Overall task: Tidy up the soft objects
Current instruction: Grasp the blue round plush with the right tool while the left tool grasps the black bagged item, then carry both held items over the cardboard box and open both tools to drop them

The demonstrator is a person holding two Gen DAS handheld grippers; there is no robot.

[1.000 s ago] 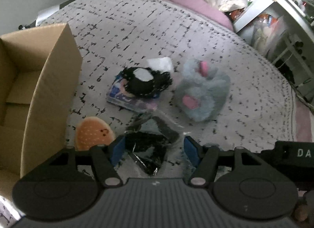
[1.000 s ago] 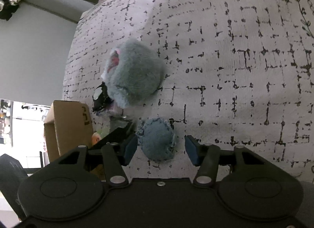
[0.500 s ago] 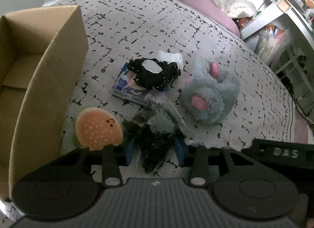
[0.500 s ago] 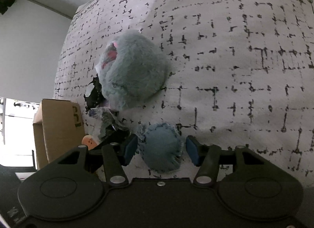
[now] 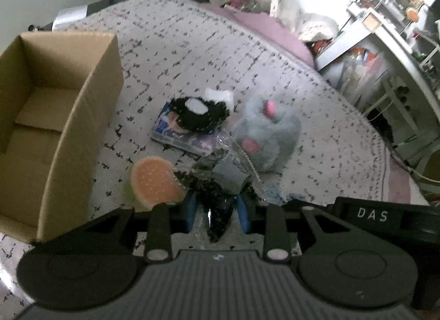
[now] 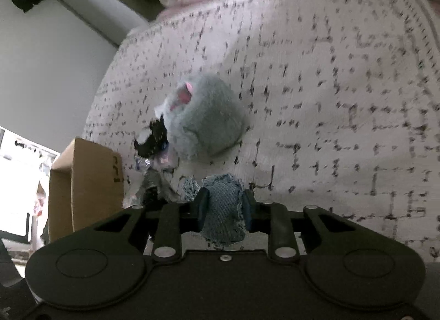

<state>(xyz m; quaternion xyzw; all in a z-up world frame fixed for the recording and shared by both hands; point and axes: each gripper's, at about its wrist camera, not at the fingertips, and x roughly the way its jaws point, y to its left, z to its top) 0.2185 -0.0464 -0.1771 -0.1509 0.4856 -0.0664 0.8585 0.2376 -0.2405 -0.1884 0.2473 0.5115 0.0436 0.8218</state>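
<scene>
My left gripper [image 5: 217, 208] is shut on a clear bag of black fabric [image 5: 217, 196] and holds it above the bed. A burger-shaped plush [image 5: 154, 182] lies just left of it. A grey fluffy slipper pair [image 5: 268, 138] and a black lace item [image 5: 198, 115] on a blue packet [image 5: 178, 133] lie beyond. My right gripper [image 6: 222, 207] is shut on a blue denim pad [image 6: 222, 210], lifted off the bedspread. The grey slippers [image 6: 206, 124] also show in the right wrist view.
An open cardboard box [image 5: 68, 124] stands at the left on the grey patterned bedspread [image 5: 178, 53]; it also shows in the right wrist view [image 6: 93, 182]. White shelves [image 5: 385, 44] stand to the right of the bed. A pink pillow [image 5: 261, 28] lies at the far end.
Both grippers closed on their items, the left on the black fabric bag and the right on the denim pad, and both rose from the bed.
</scene>
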